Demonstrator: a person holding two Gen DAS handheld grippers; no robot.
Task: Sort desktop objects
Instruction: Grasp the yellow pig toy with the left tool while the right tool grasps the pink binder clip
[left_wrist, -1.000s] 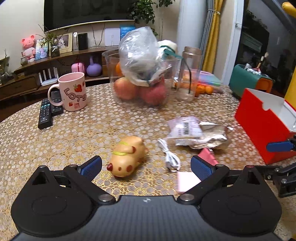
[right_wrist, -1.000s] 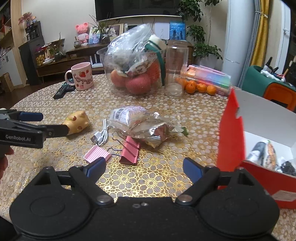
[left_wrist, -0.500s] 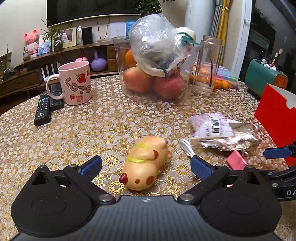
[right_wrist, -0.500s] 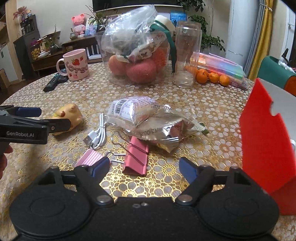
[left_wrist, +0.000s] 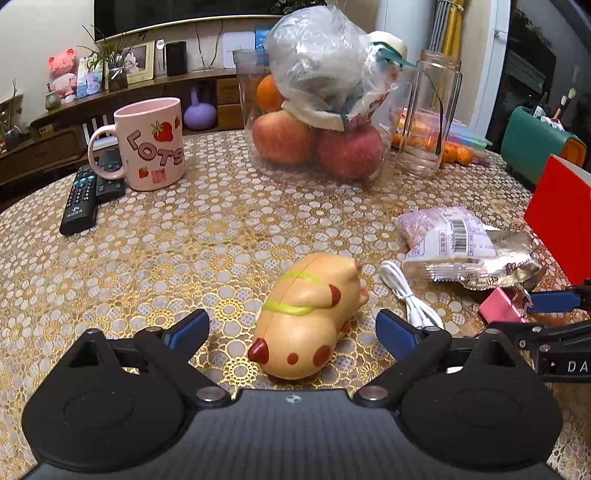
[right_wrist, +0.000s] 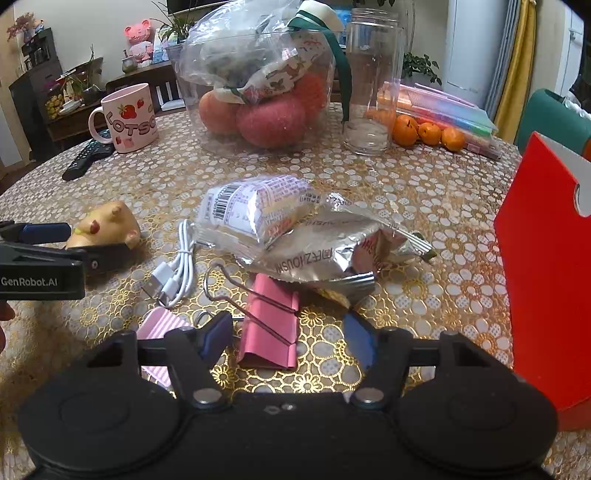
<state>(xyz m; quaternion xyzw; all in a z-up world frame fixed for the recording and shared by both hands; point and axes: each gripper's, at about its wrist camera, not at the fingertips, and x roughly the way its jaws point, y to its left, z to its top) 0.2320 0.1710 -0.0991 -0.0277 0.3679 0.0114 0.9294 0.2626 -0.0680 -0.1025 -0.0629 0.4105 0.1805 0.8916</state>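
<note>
I saw the red cardboard box (right_wrist: 546, 258) standing at the far right. My left gripper (left_wrist: 291, 328) sat with its fingers apart around the tan squishy pig toy (left_wrist: 310, 317), not touching it. My right gripper (right_wrist: 288, 339) was spread apart either side of the pink metal binder clip (right_wrist: 269, 325).

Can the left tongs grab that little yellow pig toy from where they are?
Probably yes. The left tongs are open with the pig toy lying between their fingers on the table, nothing over it. The white cable lies just outside the right finger.
</note>
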